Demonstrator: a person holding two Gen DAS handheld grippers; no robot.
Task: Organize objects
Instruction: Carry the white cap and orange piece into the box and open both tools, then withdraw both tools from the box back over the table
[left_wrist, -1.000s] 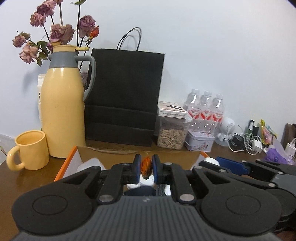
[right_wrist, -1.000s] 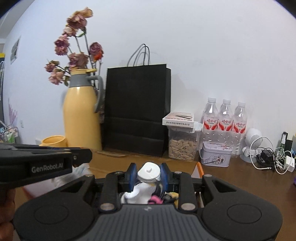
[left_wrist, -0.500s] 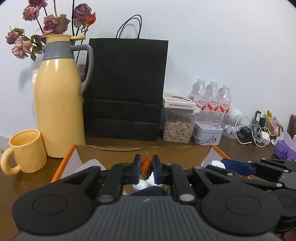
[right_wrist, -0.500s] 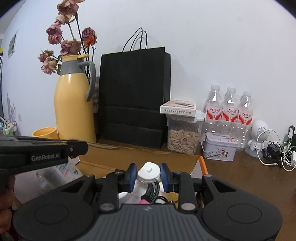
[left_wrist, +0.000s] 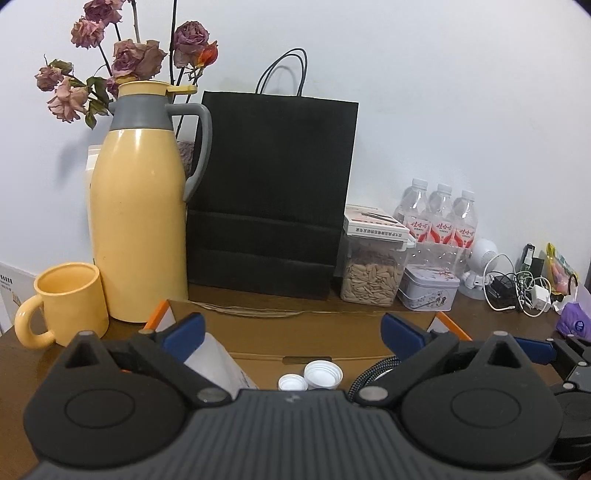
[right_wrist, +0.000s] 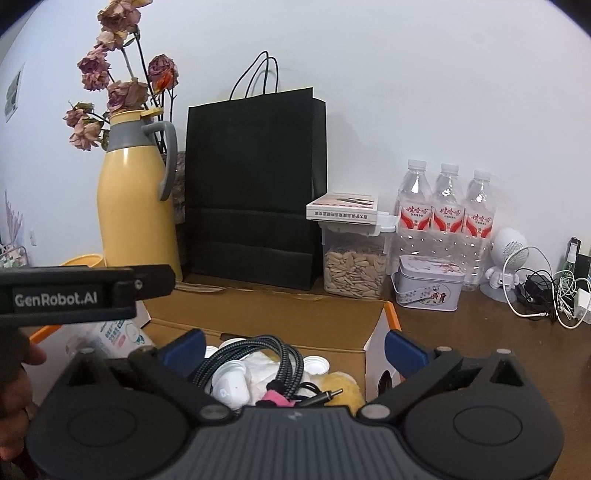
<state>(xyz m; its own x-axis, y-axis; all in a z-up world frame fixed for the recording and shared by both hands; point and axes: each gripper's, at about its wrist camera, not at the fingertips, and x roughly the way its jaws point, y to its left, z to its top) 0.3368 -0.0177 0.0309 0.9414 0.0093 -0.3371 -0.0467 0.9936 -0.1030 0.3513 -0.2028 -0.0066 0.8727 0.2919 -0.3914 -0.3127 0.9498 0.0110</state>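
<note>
My left gripper hangs over an open cardboard box with orange edges. Its jaws are opening, spread wide, with nothing between them. Below it in the box lie two white caps and a white pouch. My right gripper is over the same box, its jaws also opening wide and holding nothing. Under it lie a small white bottle, a braided cable, a pink item and something yellow and fuzzy. The left gripper's body crosses the right wrist view at left, with a hand below it.
Behind the box stand a yellow thermos with dried roses, a yellow mug, a black paper bag, a seed jar, a tin and three water bottles. Tangled chargers lie at right on the brown table.
Both grippers went from shut to wide open. The small orange item left the left jaws, and the white capped bottle left the right jaws and now lies in the box.
</note>
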